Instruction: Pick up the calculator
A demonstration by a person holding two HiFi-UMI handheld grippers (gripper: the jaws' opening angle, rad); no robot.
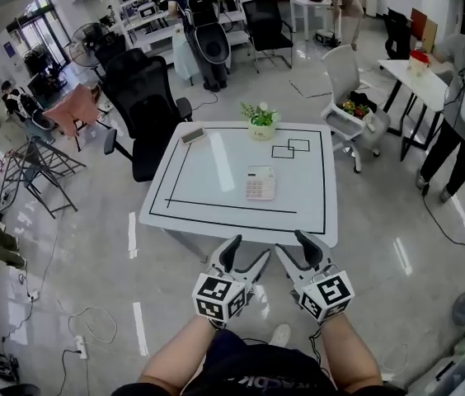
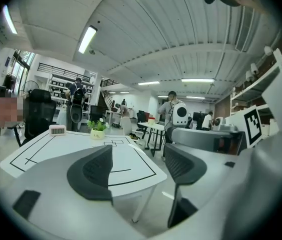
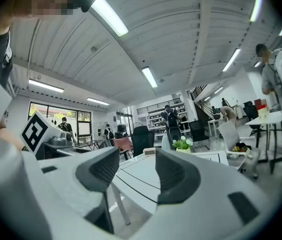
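The calculator (image 1: 260,182), pale with pinkish keys, lies flat on the white table (image 1: 208,180) inside its black outline, right of the middle. Both grippers hover off the table's near edge, level with each other and short of the calculator. My left gripper (image 1: 246,252) is open with nothing between its jaws, and in the left gripper view (image 2: 140,159) it looks across the tabletop. My right gripper (image 1: 295,246) is also open and empty, seen again in the right gripper view (image 3: 137,169). Neither gripper view shows the calculator.
A small potted plant (image 1: 260,122) stands at the table's far edge and a small digital clock (image 1: 192,135) at its far left corner. A black office chair (image 1: 146,114) is at the far left, a white chair (image 1: 348,97) at the far right. A person (image 1: 463,114) stands at the right.
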